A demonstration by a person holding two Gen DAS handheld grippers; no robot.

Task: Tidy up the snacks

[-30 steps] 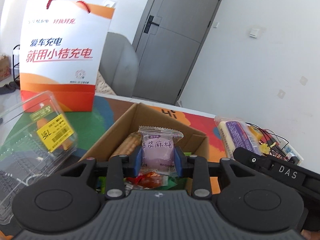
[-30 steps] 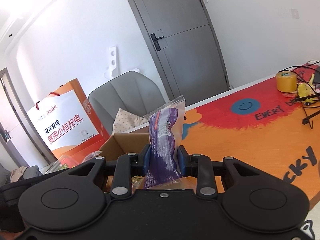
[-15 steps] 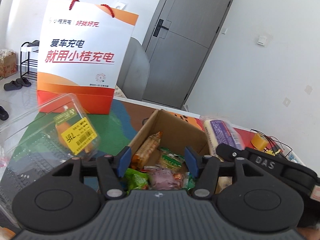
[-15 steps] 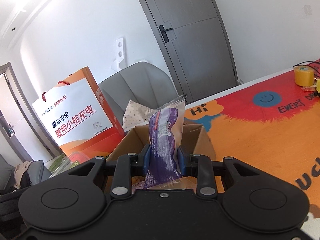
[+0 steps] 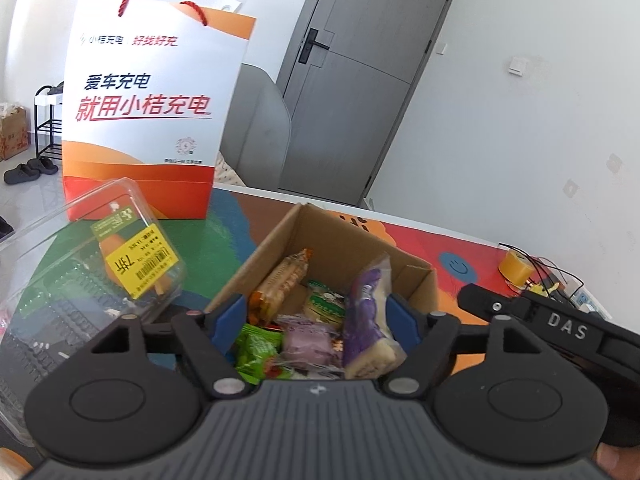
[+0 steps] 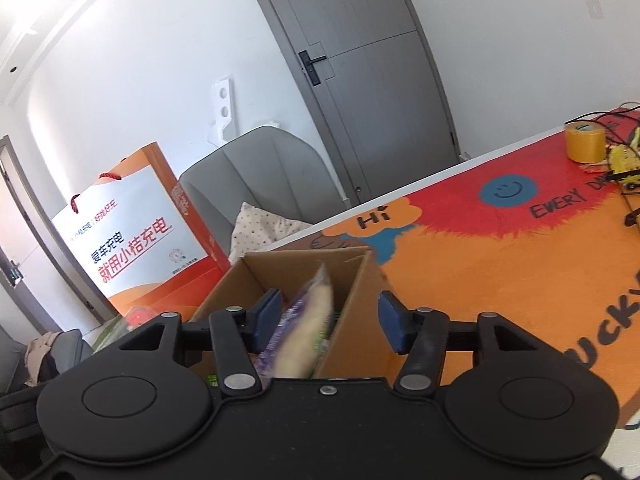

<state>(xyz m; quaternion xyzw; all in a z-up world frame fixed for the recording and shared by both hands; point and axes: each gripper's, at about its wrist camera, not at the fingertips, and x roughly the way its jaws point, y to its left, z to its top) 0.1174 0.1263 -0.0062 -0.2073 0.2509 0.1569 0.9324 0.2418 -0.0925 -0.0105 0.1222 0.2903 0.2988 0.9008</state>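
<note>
Right wrist view: right gripper [image 6: 328, 322] just opened, jaws apart, purple-and-cream snack packet [image 6: 306, 330] loose between them, blurred, dropping into cardboard box [image 6: 352, 308] at lower centre of frame; a second ago clamped upright in those jaws. Left wrist view: left gripper [image 5: 318, 320] likewise just widened, empty; pale purple sachet [image 5: 306, 340], pinched there a second ago, now lying among other snacks at box bottom, centre-low in frame. Same purple-and-cream packet [image 5: 366, 316] seen leaning on end against right inner wall of box [image 5: 416, 280], beside green sachet [image 5: 256, 346] and long orange-wrapped bar [image 5: 280, 280]. Clear plastic clamshell [image 5: 80, 272] with yellow price sticker at left, paper gift bag [image 5: 148, 120] upper left, tape roll [image 5: 516, 270] far right on worktop [image 6: 500, 280]. Judged: both deliveries done, both grippers free for another snack; clamshell possibly next
</note>
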